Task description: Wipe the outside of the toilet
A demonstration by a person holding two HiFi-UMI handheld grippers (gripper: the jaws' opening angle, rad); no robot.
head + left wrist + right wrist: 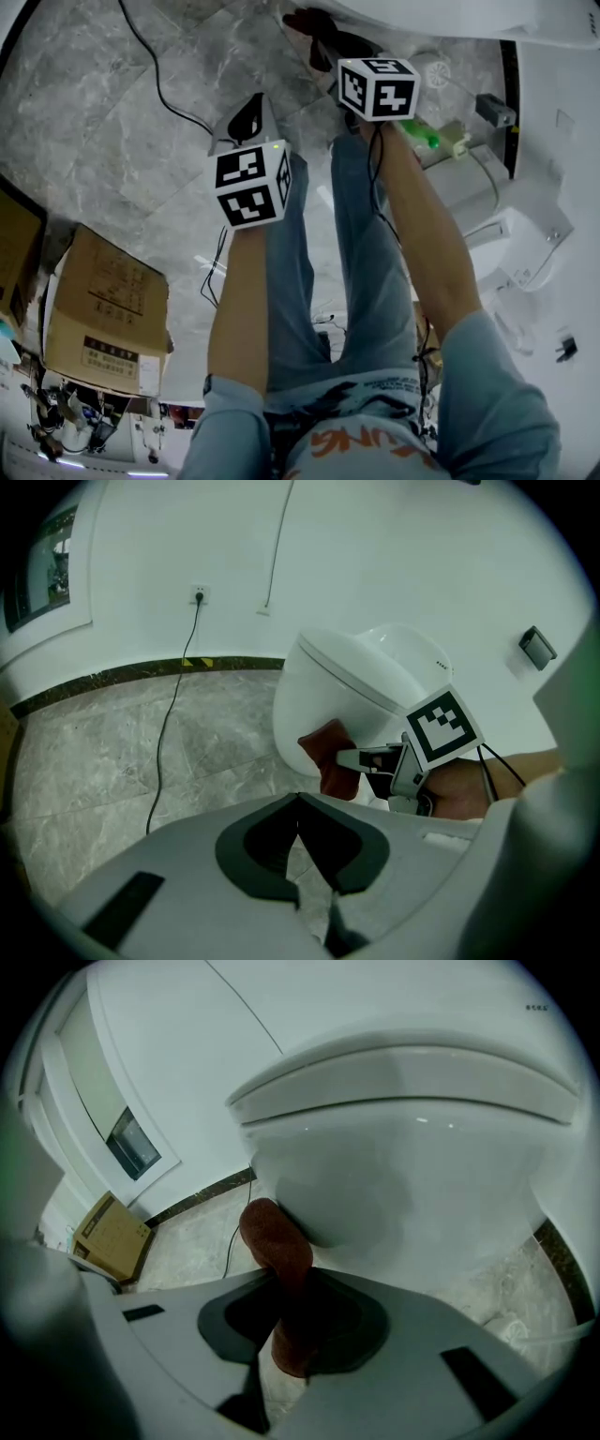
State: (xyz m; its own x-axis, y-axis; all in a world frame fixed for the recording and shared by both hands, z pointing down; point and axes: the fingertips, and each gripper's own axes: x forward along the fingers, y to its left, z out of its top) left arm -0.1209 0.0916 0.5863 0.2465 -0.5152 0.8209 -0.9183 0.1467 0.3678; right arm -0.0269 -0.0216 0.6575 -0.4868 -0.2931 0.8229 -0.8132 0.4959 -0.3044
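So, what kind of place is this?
Probably a bathroom or toilet room: a white toilet stands on a grey stone-look floor by a white wall. A cardboard box hints it may be unfinished.

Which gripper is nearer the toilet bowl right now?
Right. The right gripper holds a red-brown cloth at the toilet bowl; the left gripper hangs back over the floor, jaws shut and empty.

You are holding the cloth in the right gripper, against the toilet ahead — the left gripper is hovering to its left, the cardboard box sitting farther left on the floor.
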